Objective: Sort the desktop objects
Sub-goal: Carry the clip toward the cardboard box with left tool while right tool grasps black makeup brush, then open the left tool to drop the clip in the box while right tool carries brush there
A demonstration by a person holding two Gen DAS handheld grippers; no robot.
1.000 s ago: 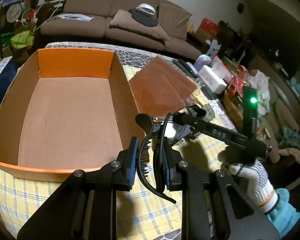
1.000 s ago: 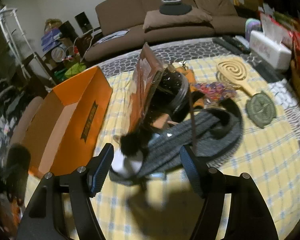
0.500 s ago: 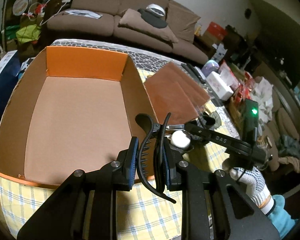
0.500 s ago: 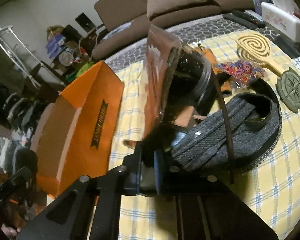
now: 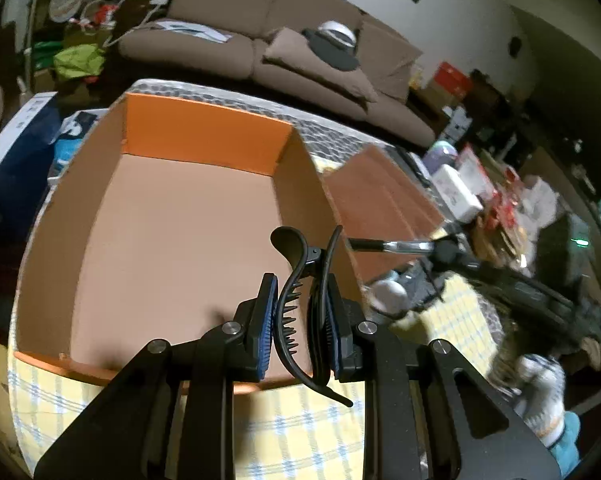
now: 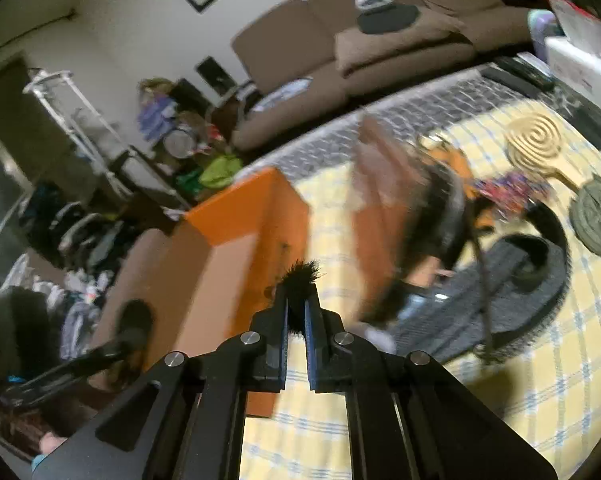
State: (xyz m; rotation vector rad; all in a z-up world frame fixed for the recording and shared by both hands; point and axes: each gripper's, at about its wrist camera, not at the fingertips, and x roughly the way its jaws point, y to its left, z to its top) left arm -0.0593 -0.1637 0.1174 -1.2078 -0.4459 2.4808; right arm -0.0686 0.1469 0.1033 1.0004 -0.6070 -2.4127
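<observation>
My left hand-held gripper (image 5: 300, 328) is clamped on a black plastic claw hair clip (image 5: 304, 304), which stands upright between the blue pads with its teeth pointing left and its curved handles rising above the fingertips. The clip hangs over the near right corner of the open orange cardboard box (image 5: 204, 140), whose brown floor is bare as far as I can see. My right hand-held gripper (image 6: 296, 322) is nearly closed on a small black fuzzy thing (image 6: 302, 274); only its tuft shows above the pads, so I cannot tell what it is. That gripper sits just beside the box's orange outer wall (image 6: 256, 216), above the yellow checked cloth (image 6: 560, 360) covering the surface. Further right on the cloth I see a dark grey knitted band (image 6: 512, 300), a round green patterned disc (image 6: 596, 220) and a tan spiral-cut wooden paddle (image 6: 534, 144). A brown sofa (image 5: 260, 40) stands behind the surface.
</observation>
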